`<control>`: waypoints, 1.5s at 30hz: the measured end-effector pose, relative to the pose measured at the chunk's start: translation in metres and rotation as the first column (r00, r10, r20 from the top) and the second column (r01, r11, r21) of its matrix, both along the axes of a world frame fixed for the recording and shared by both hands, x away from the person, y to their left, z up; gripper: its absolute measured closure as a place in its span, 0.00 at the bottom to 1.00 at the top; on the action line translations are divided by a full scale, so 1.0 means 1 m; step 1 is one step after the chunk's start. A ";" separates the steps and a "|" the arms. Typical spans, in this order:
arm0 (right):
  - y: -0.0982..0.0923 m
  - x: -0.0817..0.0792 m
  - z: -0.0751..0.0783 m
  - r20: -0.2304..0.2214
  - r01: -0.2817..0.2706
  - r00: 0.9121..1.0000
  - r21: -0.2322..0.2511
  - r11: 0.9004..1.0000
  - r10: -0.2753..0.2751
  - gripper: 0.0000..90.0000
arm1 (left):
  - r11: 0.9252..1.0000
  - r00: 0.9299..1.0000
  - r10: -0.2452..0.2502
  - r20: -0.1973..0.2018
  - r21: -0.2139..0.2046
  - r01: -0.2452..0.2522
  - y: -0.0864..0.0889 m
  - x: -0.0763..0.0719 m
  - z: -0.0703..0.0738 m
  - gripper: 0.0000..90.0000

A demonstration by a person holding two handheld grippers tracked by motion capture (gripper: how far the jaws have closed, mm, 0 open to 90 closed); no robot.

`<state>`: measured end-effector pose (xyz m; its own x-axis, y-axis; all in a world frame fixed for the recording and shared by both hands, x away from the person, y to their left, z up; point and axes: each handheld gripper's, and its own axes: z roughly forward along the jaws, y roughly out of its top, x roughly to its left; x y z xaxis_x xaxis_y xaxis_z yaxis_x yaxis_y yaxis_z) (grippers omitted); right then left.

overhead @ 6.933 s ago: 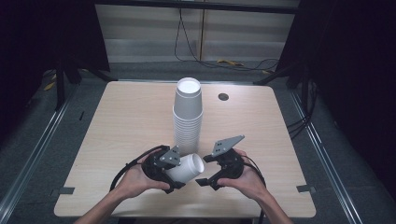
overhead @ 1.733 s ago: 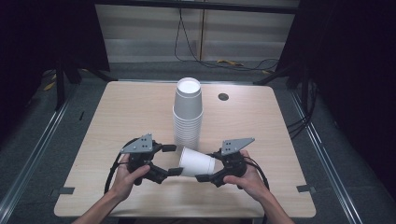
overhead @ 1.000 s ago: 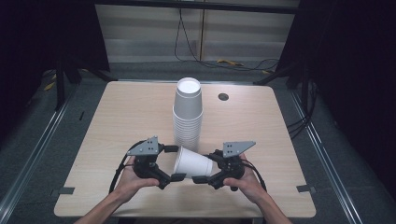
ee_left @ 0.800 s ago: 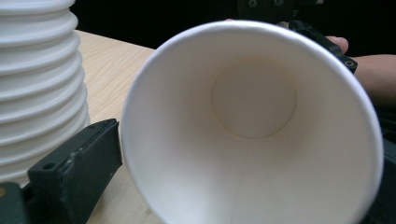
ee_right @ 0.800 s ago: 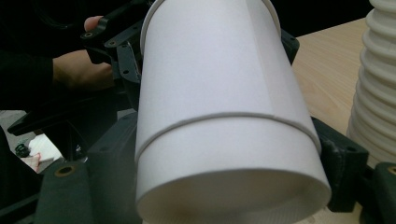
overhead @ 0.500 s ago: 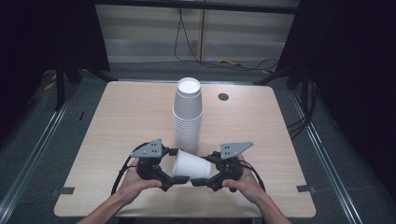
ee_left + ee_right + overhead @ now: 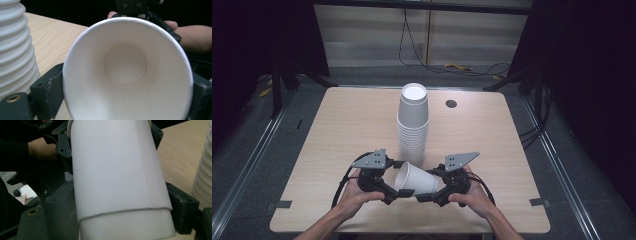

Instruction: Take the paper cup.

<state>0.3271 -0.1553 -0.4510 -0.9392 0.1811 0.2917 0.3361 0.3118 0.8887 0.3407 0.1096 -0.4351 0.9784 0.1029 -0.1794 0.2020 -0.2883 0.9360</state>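
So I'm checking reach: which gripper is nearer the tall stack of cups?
Left, narrowly, as far as the high view shows. The left gripper sits just left of the stack's base; the right gripper sits a little farther off, to its right. Both grip the loose cup.

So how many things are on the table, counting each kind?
Stack of white cups: 1
Loose white cup, held sideways between both grippers: 1
Grippers, left gripper and right gripper: 2
Dark round hole in the table: 1
Total: 5

The paper cup [image 7: 127, 72] hides the table beneath it and is cut off below.
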 end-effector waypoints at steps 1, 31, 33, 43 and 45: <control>0.000 0.000 0.000 -0.005 -0.001 1.000 -0.002 1.000 0.001 0.22 | 1.000 1.000 -0.005 0.000 -0.002 0.005 -0.001 0.000 0.000 0.11; -0.019 -0.002 0.004 0.024 0.191 0.981 -0.002 0.982 -0.191 0.15 | 0.990 0.995 0.101 0.025 0.099 -0.103 0.017 0.002 0.005 0.11; -0.022 -0.005 0.004 0.033 0.211 0.977 -0.004 0.978 -0.210 0.15 | 0.989 0.994 0.103 0.033 0.099 -0.105 0.018 0.002 0.007 0.11; -0.039 -0.011 0.003 0.062 0.356 0.933 -0.044 0.933 -0.353 0.15 | 0.981 0.991 0.131 0.031 0.139 -0.134 0.024 0.009 0.004 0.11; -0.040 -0.011 0.002 0.069 0.390 0.920 -0.050 0.919 -0.387 0.15 | 0.980 0.991 0.134 0.025 0.146 -0.136 0.025 0.009 0.004 0.11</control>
